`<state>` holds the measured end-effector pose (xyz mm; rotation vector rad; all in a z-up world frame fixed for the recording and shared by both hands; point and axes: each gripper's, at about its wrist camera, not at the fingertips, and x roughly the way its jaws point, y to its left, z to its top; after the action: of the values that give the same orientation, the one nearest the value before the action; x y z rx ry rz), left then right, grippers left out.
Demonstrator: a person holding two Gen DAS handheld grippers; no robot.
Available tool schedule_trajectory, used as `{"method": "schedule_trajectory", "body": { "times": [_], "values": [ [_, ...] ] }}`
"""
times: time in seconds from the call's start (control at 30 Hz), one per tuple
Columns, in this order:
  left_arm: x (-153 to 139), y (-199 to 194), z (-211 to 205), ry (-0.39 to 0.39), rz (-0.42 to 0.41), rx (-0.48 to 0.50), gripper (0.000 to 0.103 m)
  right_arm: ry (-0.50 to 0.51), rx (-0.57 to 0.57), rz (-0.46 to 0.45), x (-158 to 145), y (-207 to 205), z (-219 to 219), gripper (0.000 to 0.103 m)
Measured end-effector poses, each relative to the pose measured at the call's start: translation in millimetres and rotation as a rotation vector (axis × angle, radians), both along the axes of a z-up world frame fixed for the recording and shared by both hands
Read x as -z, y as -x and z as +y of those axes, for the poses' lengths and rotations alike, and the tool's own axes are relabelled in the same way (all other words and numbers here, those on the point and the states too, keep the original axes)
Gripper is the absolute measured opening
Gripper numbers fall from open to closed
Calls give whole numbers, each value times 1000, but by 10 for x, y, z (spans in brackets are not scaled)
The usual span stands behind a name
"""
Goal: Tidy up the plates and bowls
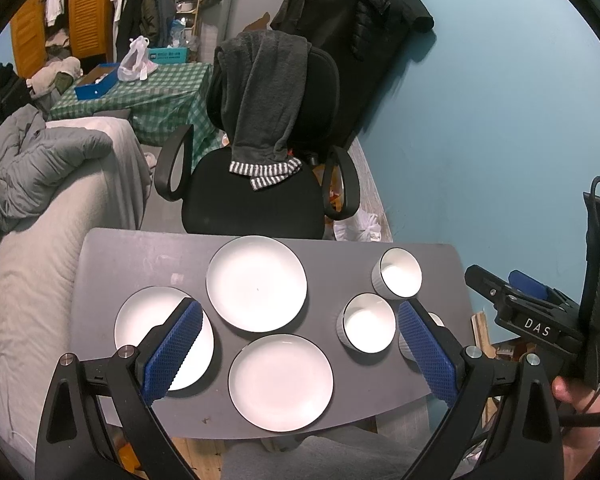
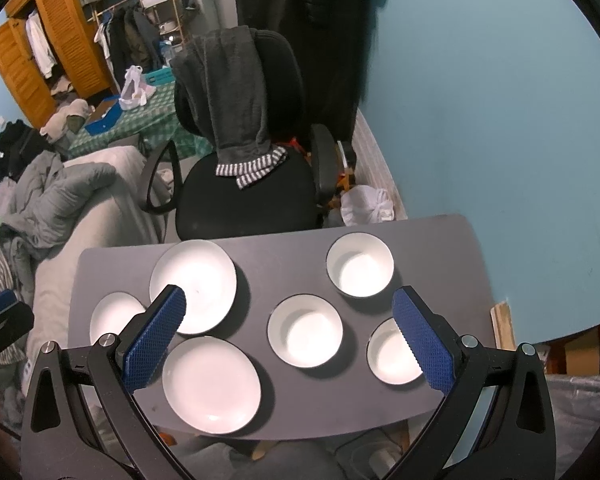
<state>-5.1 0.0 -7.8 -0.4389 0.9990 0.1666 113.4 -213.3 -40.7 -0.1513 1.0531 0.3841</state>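
The left gripper (image 1: 300, 344) hangs above the near edge of the grey counter (image 1: 140, 256), its blue-padded fingers (image 1: 172, 352) spread wide and holding nothing. The right gripper (image 2: 290, 340) hovers over the same counter, its fingers (image 2: 424, 340) likewise released and empty; in the left wrist view its black body, marked DAS, shows at the right edge with the person's hand (image 1: 576, 396) around the handle.

Nearest on the counter lies a white plate (image 1: 281, 382) with a dark rim, close to the front edge. To its left, partly behind the left finger pad, is a second plate (image 1: 140, 328). Beyond these two sits a third plate (image 1: 256, 283), toward the far edge. The plates lie close together, and none is stacked on another.

On the right half of the counter stand three white bowls, each apart from the others: a near bowl (image 2: 388, 354) by the right edge, largely screened by a finger, a middle bowl (image 2: 305, 331), and a far bowl (image 2: 360, 265) near the back corner. All are upright and look empty.

Behind the counter stands a black office chair (image 1: 256, 200) with a dark grey garment (image 1: 260, 104) draped over its backrest. A grey bed (image 1: 40, 240) with a rumpled quilt runs along the left, and a blue wall (image 1: 480, 120) closes the right.
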Motion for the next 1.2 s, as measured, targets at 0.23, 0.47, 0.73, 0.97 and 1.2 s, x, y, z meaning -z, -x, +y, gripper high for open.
{"method": "schedule_trajectory", "body": {
  "times": [0.23, 0.47, 0.73, 0.97, 1.2],
  "values": [
    [0, 6, 39, 10, 2, -5, 100, 5, 0, 0, 3, -7, 5, 101],
    [2, 5, 46, 13, 2, -8, 100, 1, -10, 2, 6, -34, 11, 101],
    [11, 11, 85, 15, 1, -25, 100, 4, -19, 6, 17, -59, 36, 101],
    [51, 44, 79, -6, 0, -34, 100, 3, -37, 10, 47, -74, 74, 101],
    [133, 80, 133, -27, 11, -27, 100, -21, -106, 34, 97, -127, 131, 101]
  ]
}}
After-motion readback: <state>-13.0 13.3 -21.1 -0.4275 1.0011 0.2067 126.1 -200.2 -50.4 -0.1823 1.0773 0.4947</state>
